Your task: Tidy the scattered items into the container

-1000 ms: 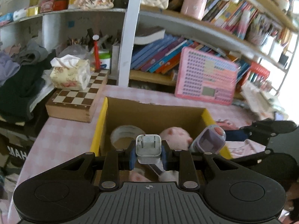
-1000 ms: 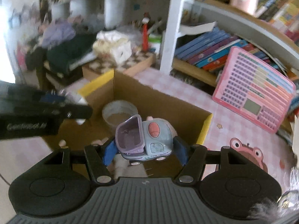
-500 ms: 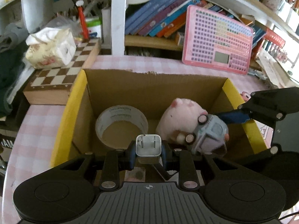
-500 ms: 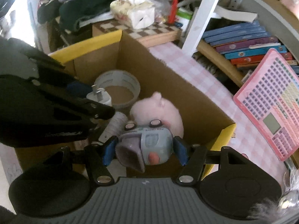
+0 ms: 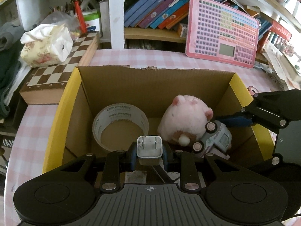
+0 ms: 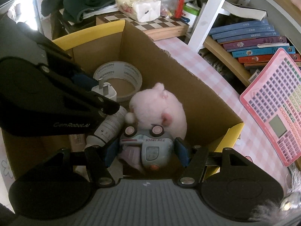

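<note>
1. The cardboard box point(image 5: 156, 86) with yellow flaps sits open in the middle of the frame on the pink checked bench point(image 5: 33, 124), so both tools can reach straight down into it.
2. Already inside are a roll of tape point(image 5: 120, 124) at the left of the box floor, a pink plush pig point(image 5: 186, 120) to its right, and a white tube point(image 6: 111, 126) lying at the lower left in the right wrist view.
3. The left tongs point(image 5: 149, 153) are drawn narrow and clamped on a white plug point(image 5: 149, 147), prongs pointing up and away. It hangs inside the box mouth near the tape, low enough, I judge, for a short drop.
4. The right tongs point(image 6: 146, 151) stand wider, their blue pads pressing the sides of a pale blue toy truck point(image 6: 150, 146). The truck is tipped over with its pink wheels towards the pig, and touches the plush.
5. Both items seem held inside the box walls so that neither bounces out on release.
6. At the upper left a chessboard point(image 5: 56, 71) carries a tissue pack point(image 5: 47, 45); a pink keyboard toy point(image 5: 222, 32) leans on the shelf at the upper right.
</note>
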Motion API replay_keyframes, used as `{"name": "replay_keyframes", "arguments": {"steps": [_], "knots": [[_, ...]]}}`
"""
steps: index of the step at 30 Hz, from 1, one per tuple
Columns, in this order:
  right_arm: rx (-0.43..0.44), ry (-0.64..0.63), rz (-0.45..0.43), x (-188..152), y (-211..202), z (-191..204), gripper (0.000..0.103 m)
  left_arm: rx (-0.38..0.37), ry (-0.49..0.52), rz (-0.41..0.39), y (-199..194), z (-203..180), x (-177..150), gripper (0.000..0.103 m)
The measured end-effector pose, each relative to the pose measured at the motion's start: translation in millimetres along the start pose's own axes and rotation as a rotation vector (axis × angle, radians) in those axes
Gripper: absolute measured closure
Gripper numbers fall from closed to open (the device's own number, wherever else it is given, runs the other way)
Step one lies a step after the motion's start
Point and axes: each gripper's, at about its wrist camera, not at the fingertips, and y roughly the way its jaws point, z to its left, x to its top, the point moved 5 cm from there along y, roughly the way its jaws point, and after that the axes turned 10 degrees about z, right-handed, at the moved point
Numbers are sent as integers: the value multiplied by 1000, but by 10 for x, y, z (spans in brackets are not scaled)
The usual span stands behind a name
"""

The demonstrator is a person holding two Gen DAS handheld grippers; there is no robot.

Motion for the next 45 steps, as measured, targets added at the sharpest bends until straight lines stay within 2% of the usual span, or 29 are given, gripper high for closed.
{"name": "replay_keyframes", "arguments": {"steps": [2,4,6,12,22,30,38,45], "knots": [[7,11,-2,11,1,-6,40,-3,-3,-3,-3,2,3,78],[13,40,-24,21,-46,-32,38,4,-5,-25,-44,11,8,70],[15,62,-47,22,-132,-65,28,8,-7,-46,-110,25,16,48],[14,120,-128,-9,-495,-134,24,-7,-35,-146,-462,60,10,32],[-13,250,-277,-146,-1169,-88,24,-31,-17,-312,-1200,49,-162,30],[-48,321,-340,-406,-1568,148,24,-57,-56,-383,-1570,60,-544,28],[-60,500,-390,-886,-1805,375,22,23,10,-415,-1865,-34,-1139,16],[-64,637,-353,-1433,-1734,764,22,45,-7,-326,-1762,-100,-1742,16]]}}
